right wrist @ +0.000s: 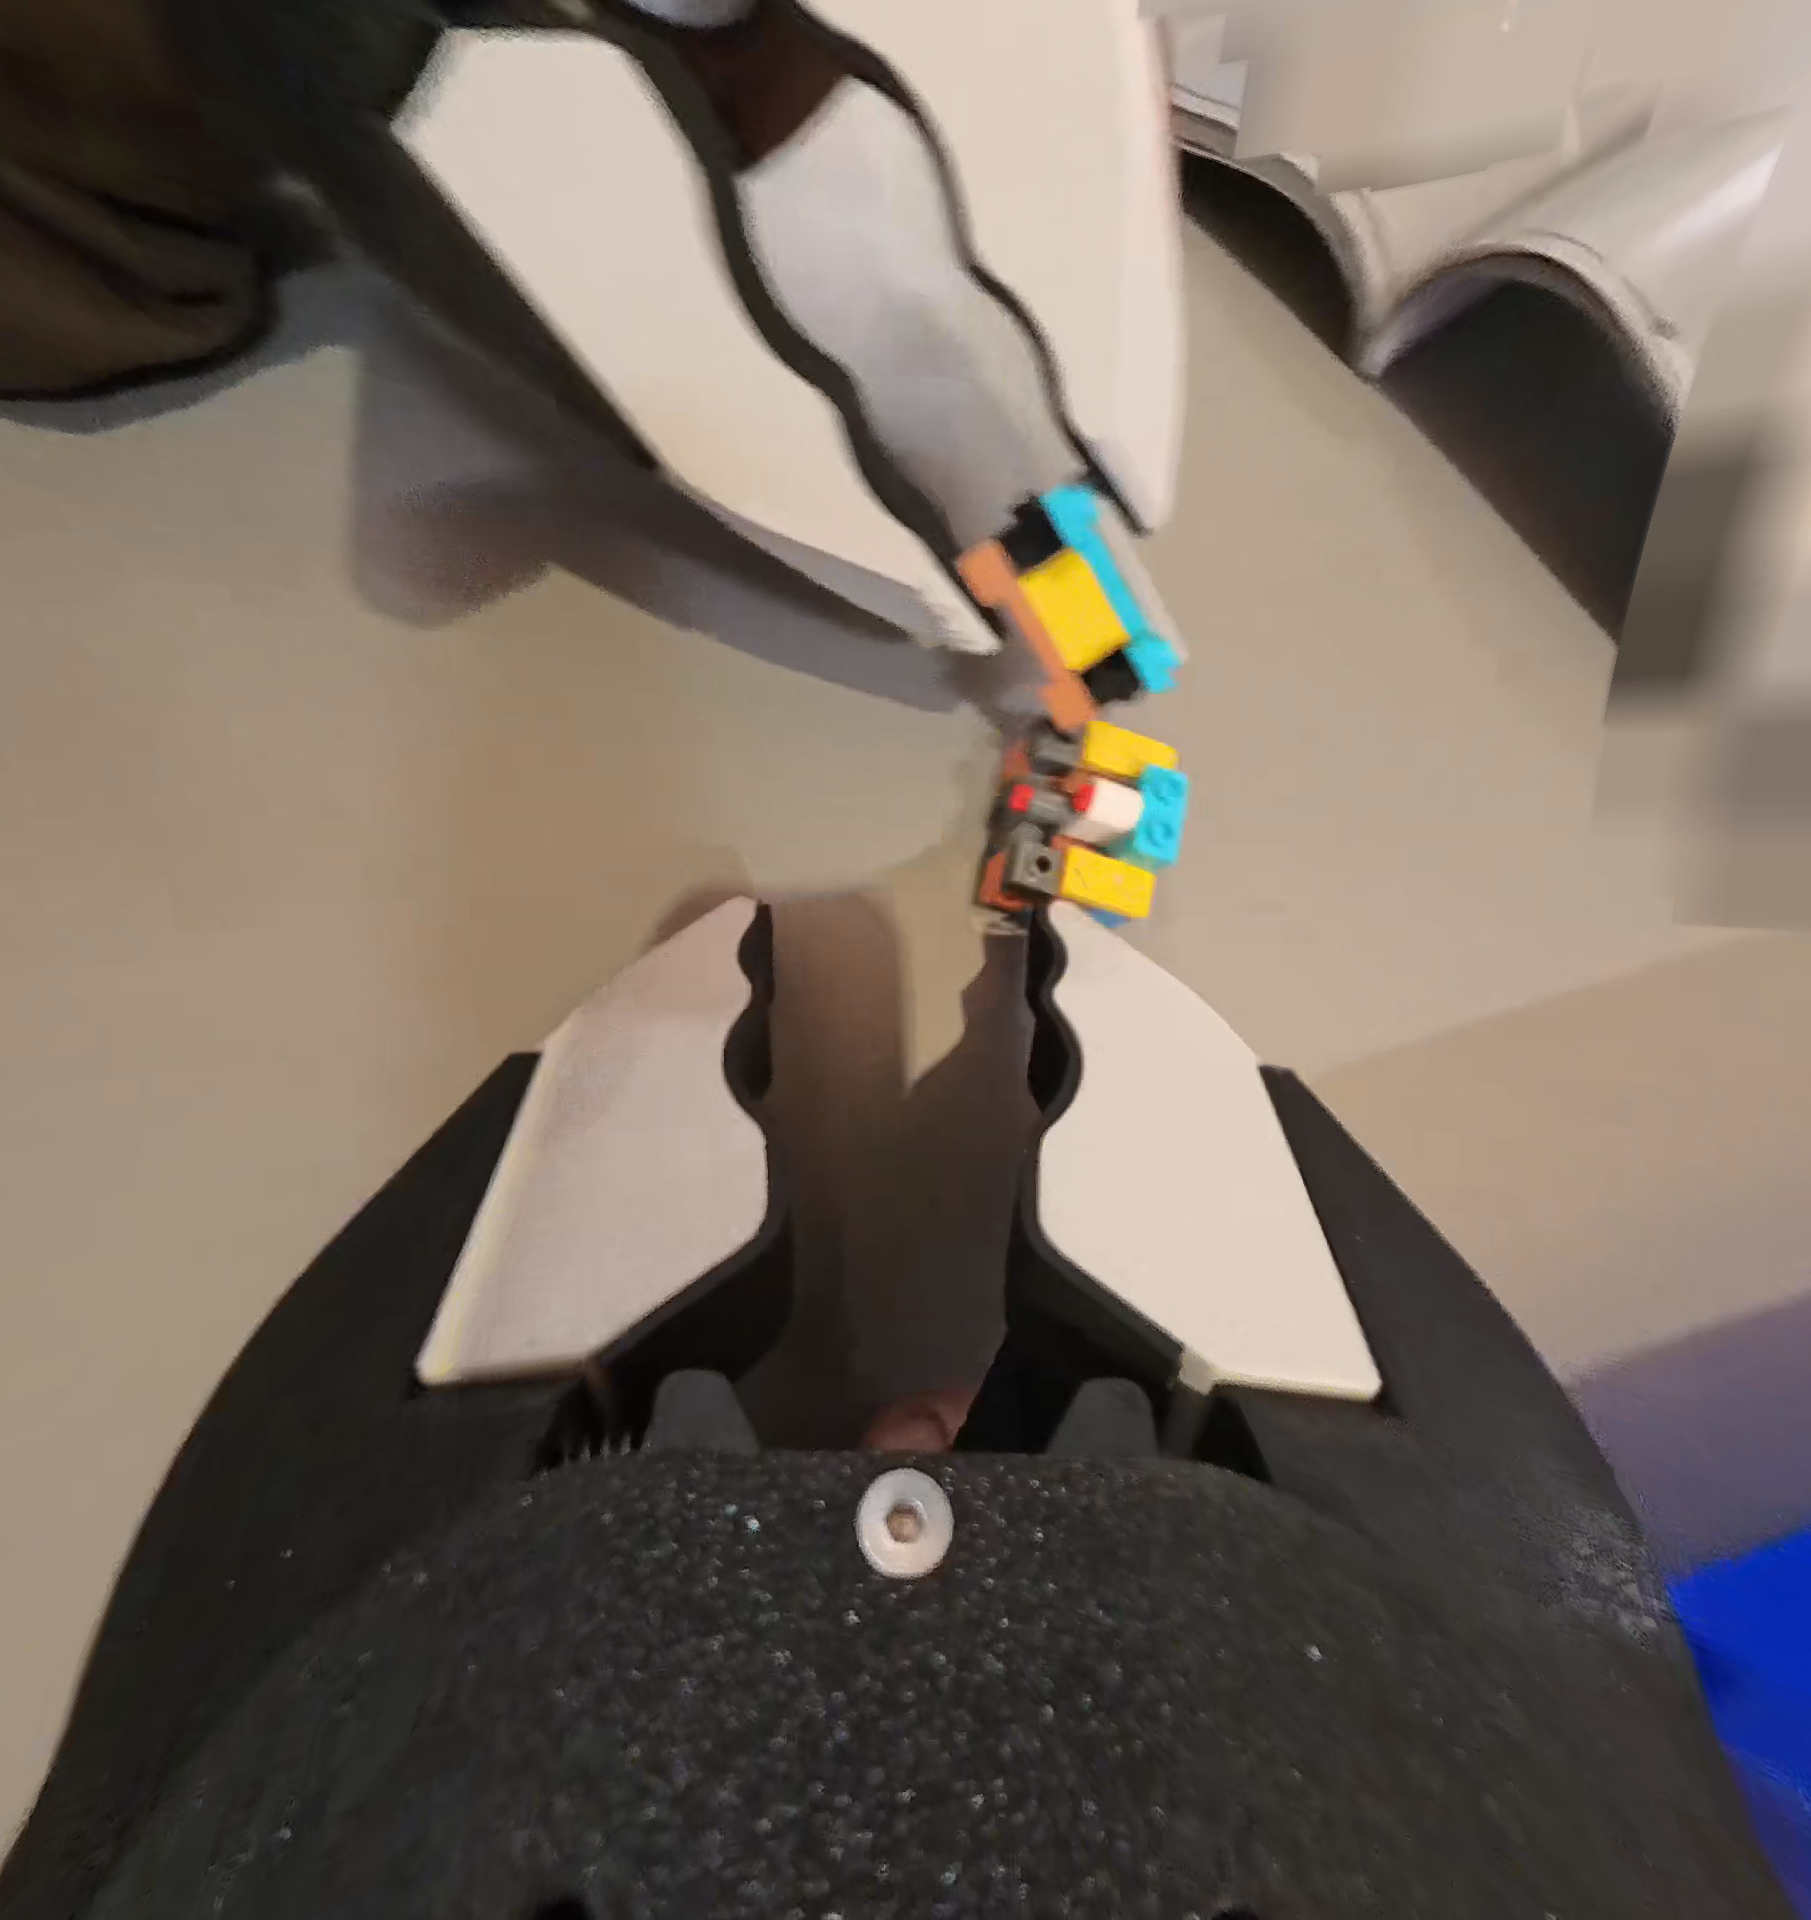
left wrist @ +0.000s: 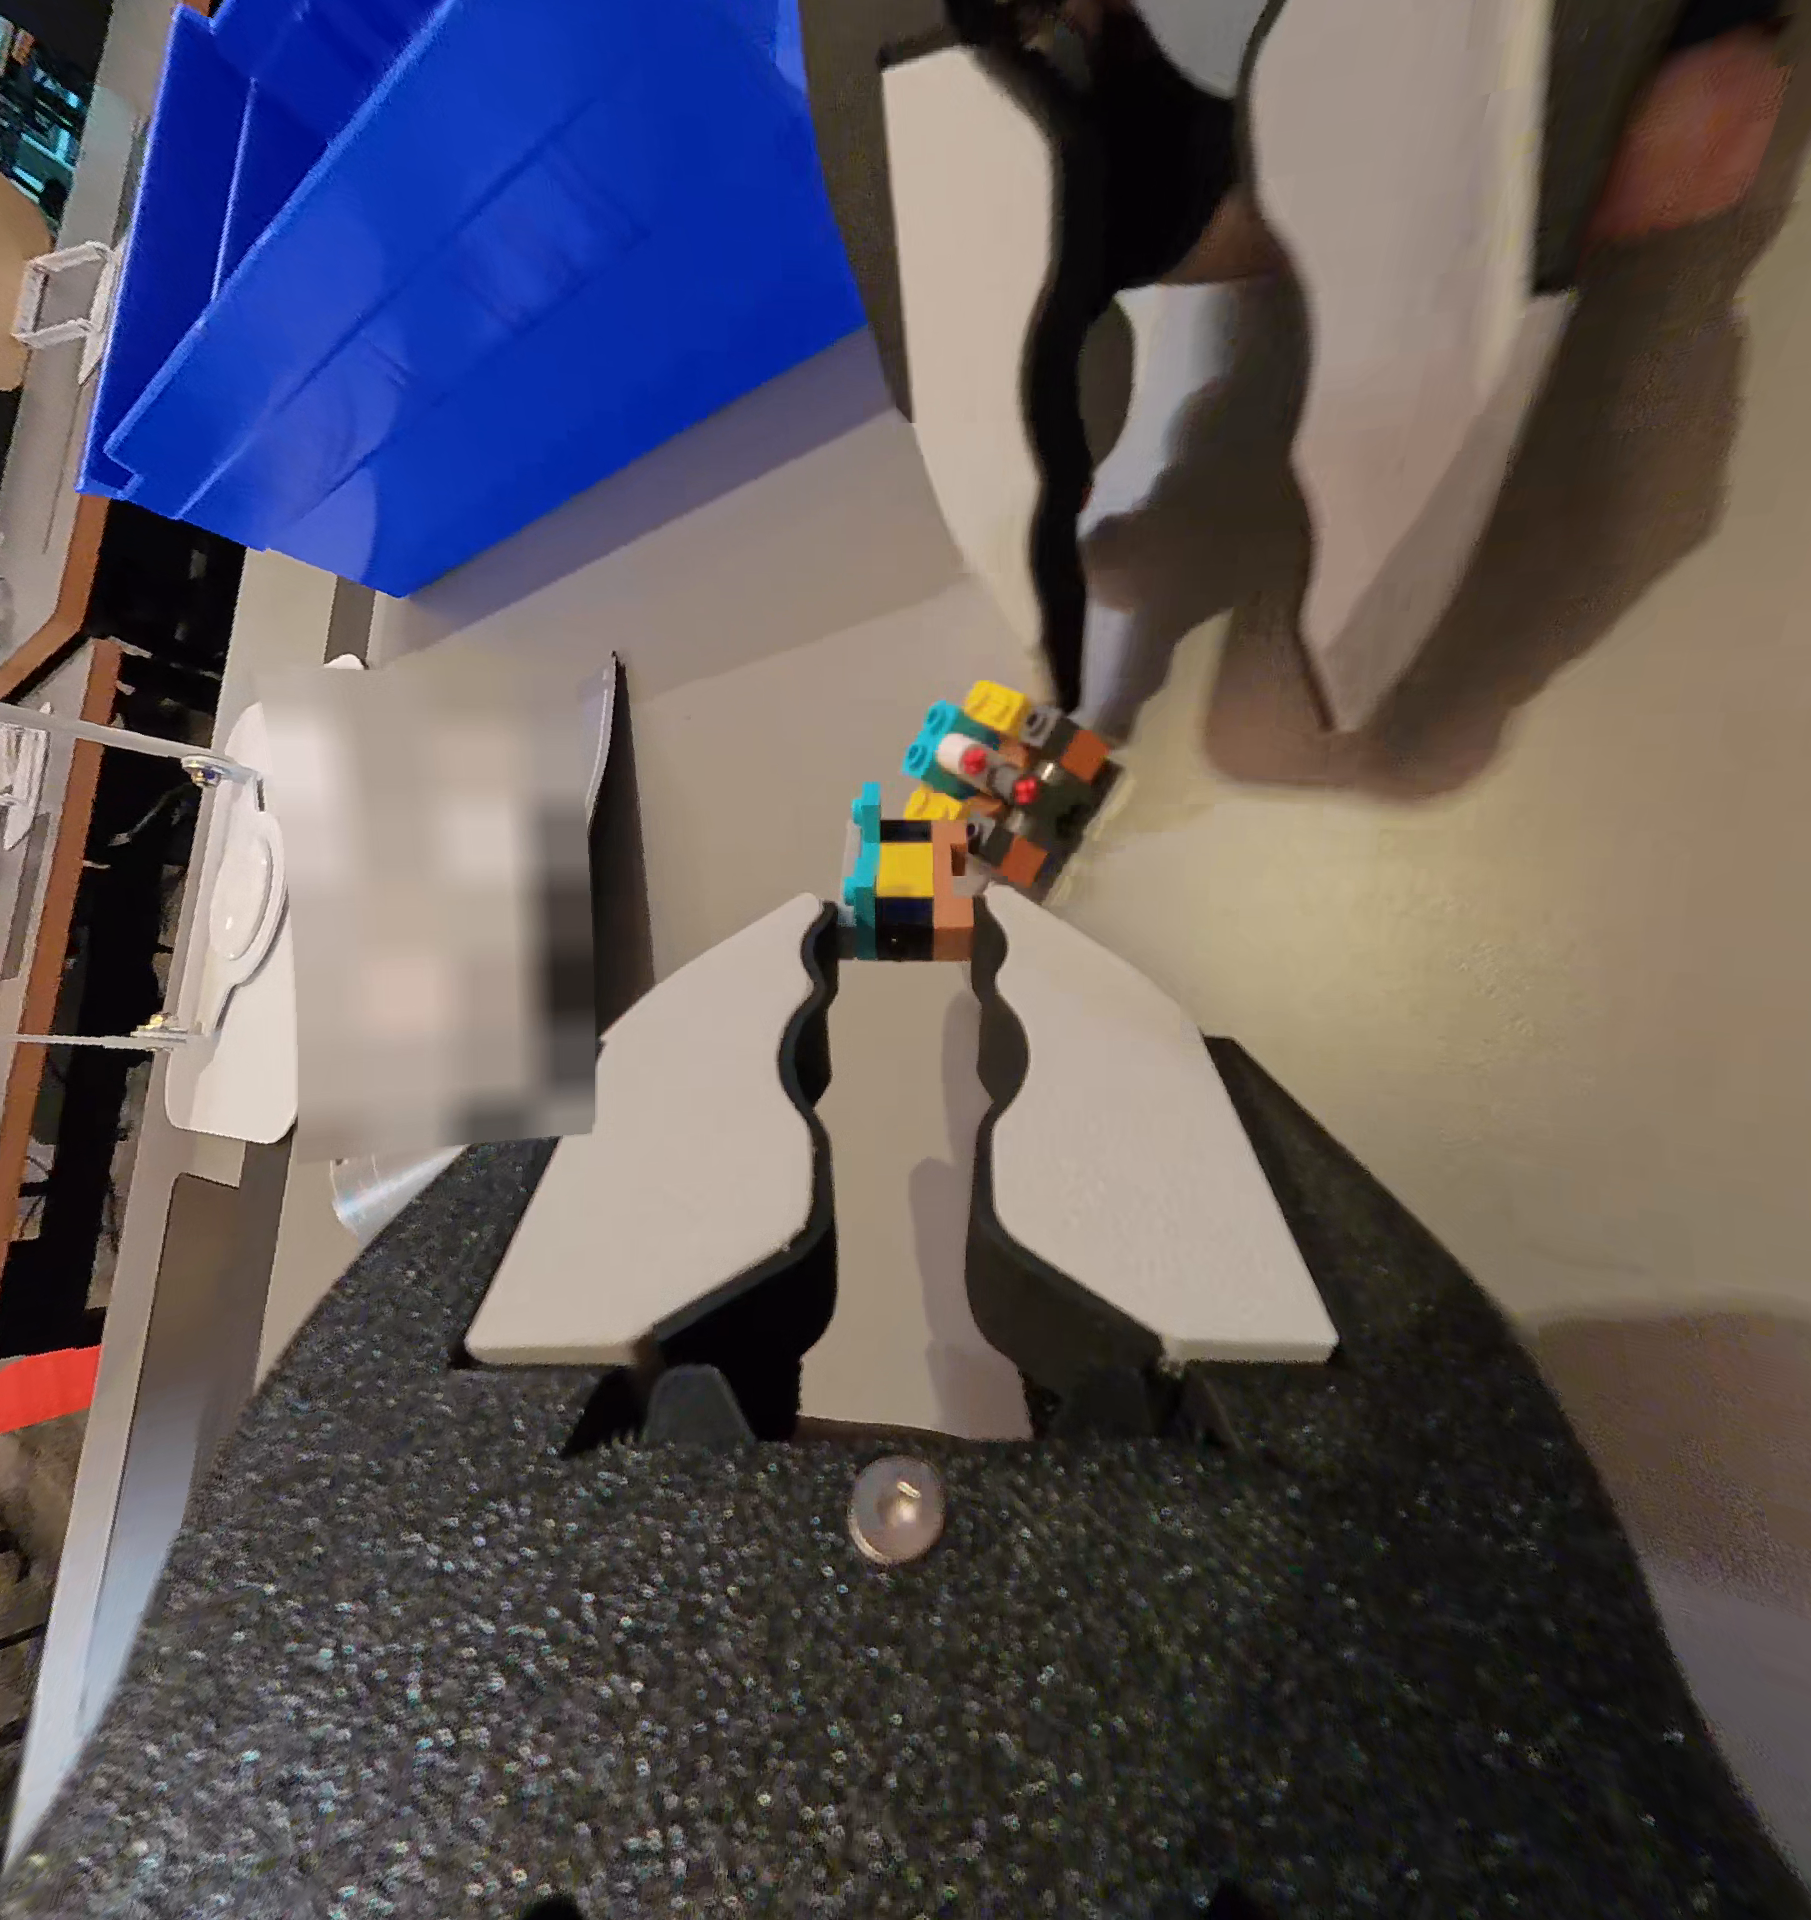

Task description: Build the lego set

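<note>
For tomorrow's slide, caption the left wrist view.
Left gripper clamps a small brick block beside the larger lego assembly.

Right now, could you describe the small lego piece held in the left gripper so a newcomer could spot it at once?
On the grey table, below the blue bins, find the left gripper. Its tips pinch a small lego block: a yellow and black middle between teal and brown plates. Unlike the larger lego assembly beside it, it has no red studs or white cylinder.

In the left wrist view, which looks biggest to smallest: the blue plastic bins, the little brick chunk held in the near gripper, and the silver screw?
1. Blue plastic bins, far the largest.
2. Small yellow, black, teal and brown brick chunk in the left gripper.
3. Silver screw, only slightly smaller; it sits nearer the camera, so that ranking is unsure.
</note>
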`<state>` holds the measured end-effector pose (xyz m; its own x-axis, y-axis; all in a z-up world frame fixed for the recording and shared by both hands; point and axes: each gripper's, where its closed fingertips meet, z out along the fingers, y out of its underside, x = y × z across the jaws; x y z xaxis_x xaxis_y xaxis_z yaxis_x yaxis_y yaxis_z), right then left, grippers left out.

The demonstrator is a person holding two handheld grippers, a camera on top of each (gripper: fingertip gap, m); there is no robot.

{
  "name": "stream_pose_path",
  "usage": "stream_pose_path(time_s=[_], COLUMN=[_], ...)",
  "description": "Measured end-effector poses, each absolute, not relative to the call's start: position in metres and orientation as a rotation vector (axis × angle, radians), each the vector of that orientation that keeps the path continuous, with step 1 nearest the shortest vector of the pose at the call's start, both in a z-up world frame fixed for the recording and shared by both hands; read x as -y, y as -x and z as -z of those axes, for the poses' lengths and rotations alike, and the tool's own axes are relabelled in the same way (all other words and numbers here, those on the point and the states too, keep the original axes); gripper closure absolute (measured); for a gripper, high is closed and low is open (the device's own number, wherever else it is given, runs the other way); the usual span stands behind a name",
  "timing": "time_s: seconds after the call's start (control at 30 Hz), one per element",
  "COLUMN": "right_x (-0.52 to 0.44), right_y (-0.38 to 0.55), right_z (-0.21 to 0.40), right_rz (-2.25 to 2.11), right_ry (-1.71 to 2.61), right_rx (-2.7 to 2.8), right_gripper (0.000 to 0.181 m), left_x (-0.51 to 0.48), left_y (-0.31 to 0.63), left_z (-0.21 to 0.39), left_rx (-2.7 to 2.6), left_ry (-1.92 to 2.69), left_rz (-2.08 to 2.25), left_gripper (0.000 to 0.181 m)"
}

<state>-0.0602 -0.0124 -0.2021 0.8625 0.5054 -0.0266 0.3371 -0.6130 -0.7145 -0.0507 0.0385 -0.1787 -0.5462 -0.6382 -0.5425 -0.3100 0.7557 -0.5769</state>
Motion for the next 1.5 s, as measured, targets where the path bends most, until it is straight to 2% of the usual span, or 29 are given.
stream_pose_path(time_s=[0.2,0.37,0.53,0.93,1.2,1.5], right_x=[0.011,0.004,0.009,0.010,0.014,0.018], right_y=[0.047,0.032,0.054,0.058,0.072,0.068], right_z=[0.192,0.203,0.208,0.206,0.205,0.208], right_rz=[-0.304,-0.239,-0.258,-0.310,-0.300,-0.293], right_ry=[2.244,2.300,2.298,2.270,2.240,2.243], right_rx=[0.564,0.479,0.578,0.589,0.702,0.734], right_gripper=[0.141,0.132,0.133,0.134,0.134,0.135], left_x=[-0.051,-0.047,-0.048,-0.043,-0.031,-0.021], left_y=[0.059,0.068,0.071,0.069,0.068,0.077], left_z=[0.181,0.187,0.193,0.194,0.195,0.193], left_rx=[-2.140,-2.089,-2.068,-2.068,-2.106,-2.141], left_ry=[0.668,0.646,0.648,0.626,0.597,0.720], left_rz=[0.356,0.179,-0.045,-0.217,-0.187,0.163], left_gripper=[0.157,0.157,0.157,0.157,0.156,0.145])
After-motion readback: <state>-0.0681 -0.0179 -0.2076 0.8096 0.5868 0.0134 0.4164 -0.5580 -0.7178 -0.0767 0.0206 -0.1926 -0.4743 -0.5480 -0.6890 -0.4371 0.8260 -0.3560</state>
